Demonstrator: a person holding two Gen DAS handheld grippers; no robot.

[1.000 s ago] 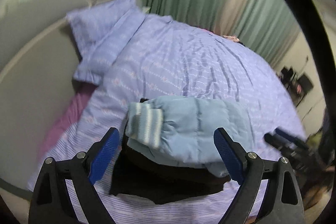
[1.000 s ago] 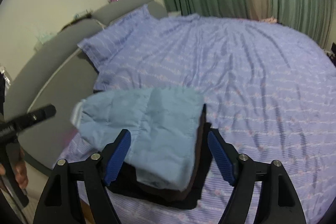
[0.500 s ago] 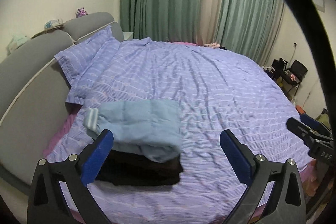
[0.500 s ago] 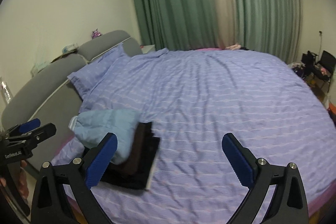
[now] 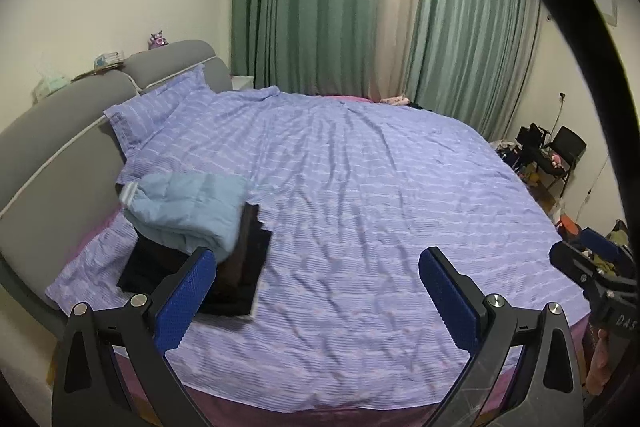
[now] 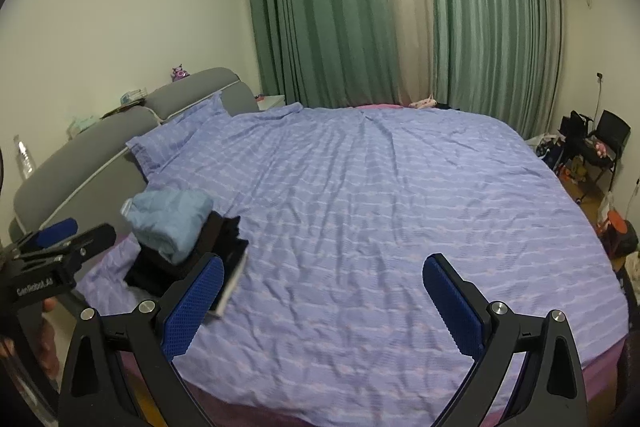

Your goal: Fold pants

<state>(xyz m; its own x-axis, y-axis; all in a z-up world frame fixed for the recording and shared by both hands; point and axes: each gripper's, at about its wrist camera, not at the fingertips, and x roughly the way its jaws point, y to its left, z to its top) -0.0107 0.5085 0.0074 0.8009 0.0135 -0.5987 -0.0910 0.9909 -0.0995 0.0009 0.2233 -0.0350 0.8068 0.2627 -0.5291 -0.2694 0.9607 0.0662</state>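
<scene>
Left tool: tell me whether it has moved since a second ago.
Yes. The left tool has pulled back and up from the folded light blue pants: they filled its jaws before, and now sit small beside the grey headboard.

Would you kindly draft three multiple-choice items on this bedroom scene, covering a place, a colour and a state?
1. Where does the light blue folded garment lie?
A. On the stack of dark folded clothes
B. On the pillow
C. On the chair

2. What colour are the curtains?
A. Red
B. Green
C. White

3. How do the jaws of the left gripper and right gripper stand?
A. Both shut on cloth
B. One shut, one open
C. Both open, holding nothing

Answers: 1 A, the blue garment tops the dark pile near the headboard. 2 B, green drapes hang behind the bed. 3 C, only bare bedspread shows between each pair of blue pads.
</scene>
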